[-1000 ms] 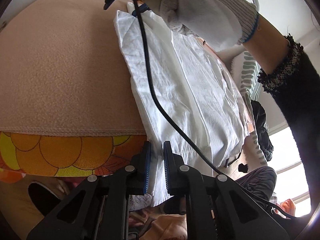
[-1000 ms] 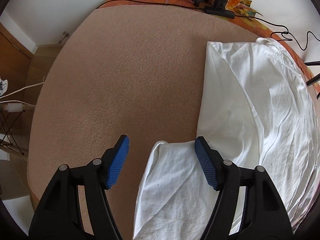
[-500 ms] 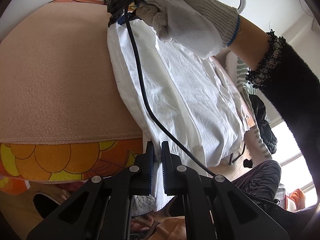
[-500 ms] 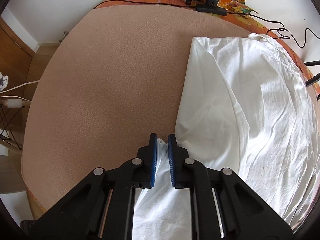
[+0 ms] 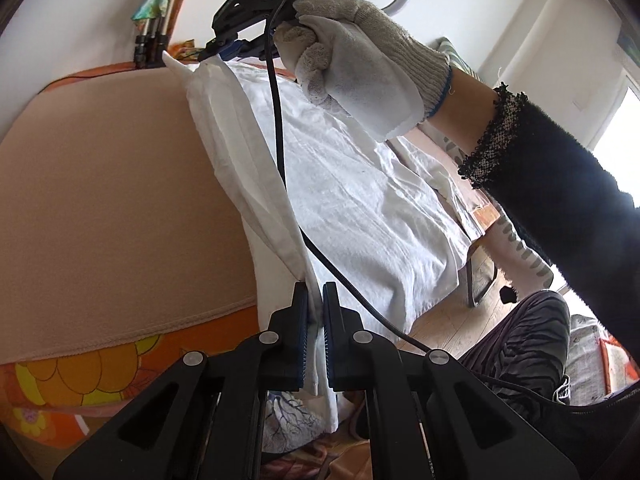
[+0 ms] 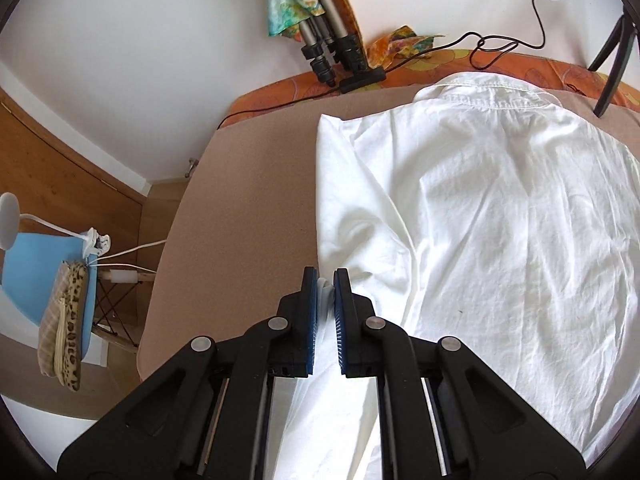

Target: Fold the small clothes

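Observation:
A white shirt (image 6: 500,220) lies on a tan blanket (image 6: 248,200), its collar toward the far edge. My right gripper (image 6: 326,280) is shut on the shirt's left edge and holds it lifted off the blanket. In the left wrist view the shirt (image 5: 360,208) runs away from me, and my left gripper (image 5: 316,296) is shut on its near edge, which rises as a taut fold. The right gripper (image 5: 224,50) shows at the far end of that fold, held by a gloved hand (image 5: 360,60).
A black cable (image 5: 280,128) hangs from the right gripper across the shirt. An orange floral cover (image 5: 80,376) lies under the blanket. Tripod legs (image 6: 332,48) and cables (image 6: 500,46) stand at the far edge. A blue chair (image 6: 44,264) with a pouch stands on the left.
My right gripper has shut on the shirt's left edge and lifted it. My left gripper has risen with the near edge, so the side of the shirt lifts off the blanket.

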